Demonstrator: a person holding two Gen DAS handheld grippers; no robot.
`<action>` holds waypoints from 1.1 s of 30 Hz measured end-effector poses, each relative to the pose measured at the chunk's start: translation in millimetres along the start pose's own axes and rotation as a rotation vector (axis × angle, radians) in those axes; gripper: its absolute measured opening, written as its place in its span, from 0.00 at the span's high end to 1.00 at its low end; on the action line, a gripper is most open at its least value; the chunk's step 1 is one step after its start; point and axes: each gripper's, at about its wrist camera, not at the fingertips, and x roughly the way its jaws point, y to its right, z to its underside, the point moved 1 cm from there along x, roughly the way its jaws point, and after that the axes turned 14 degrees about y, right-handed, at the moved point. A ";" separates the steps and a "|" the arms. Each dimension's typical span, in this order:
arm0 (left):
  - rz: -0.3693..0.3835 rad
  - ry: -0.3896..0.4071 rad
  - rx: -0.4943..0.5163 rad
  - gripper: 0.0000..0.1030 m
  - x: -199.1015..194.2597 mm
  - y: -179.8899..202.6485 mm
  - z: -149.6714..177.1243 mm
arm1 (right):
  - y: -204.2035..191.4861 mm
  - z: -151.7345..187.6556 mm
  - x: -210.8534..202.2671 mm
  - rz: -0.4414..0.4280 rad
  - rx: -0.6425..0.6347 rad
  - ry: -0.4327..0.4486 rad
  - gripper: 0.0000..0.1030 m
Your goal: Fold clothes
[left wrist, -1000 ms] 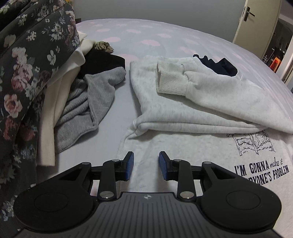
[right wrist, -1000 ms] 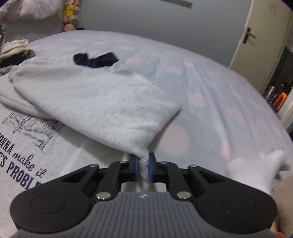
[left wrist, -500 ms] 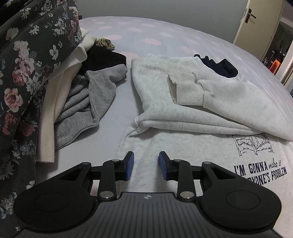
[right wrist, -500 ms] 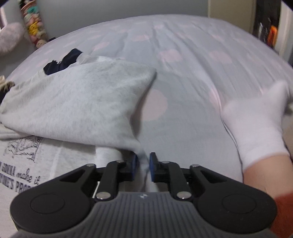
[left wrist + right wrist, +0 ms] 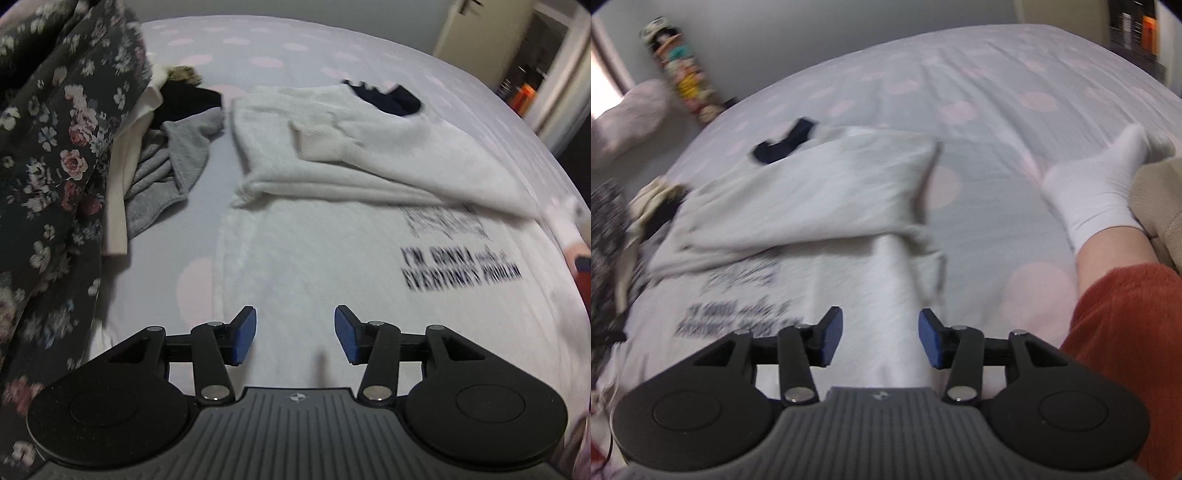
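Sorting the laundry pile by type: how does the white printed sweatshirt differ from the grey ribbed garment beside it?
The white sweatshirt lies spread across the bed with its top part folded over; the grey ribbed garment sits crumpled against the clothes pile. The sweatshirt carries dark printed lettering and a drawing; the grey garment shows no print. The sweatshirt covers far more of the bed. Both rest on the spotted bedsheet, and neither gripper holds them.

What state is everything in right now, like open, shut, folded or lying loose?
Left gripper: open, holding nothing.
Right gripper: open, fabric between its fingers, not clamped.
White sweatshirt: partly folded, sleeve laid across the body.
Grey ribbed garment: crumpled, unfolded.
Floral garment: heaped, unfolded.
Door: open.
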 end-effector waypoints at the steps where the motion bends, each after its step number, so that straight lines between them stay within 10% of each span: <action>1: 0.001 0.003 0.015 0.56 -7.0 2.8 2.2 | -5.4 2.4 -6.3 -0.010 -0.020 -0.007 0.49; 16: 0.087 0.016 0.360 0.55 -108.0 47.9 41.1 | -54.3 55.4 -88.2 -0.076 -0.356 -0.101 0.43; 33: 0.136 -0.128 0.943 0.47 -128.3 88.3 114.2 | -91.7 129.6 -112.5 -0.156 -0.693 -0.242 0.36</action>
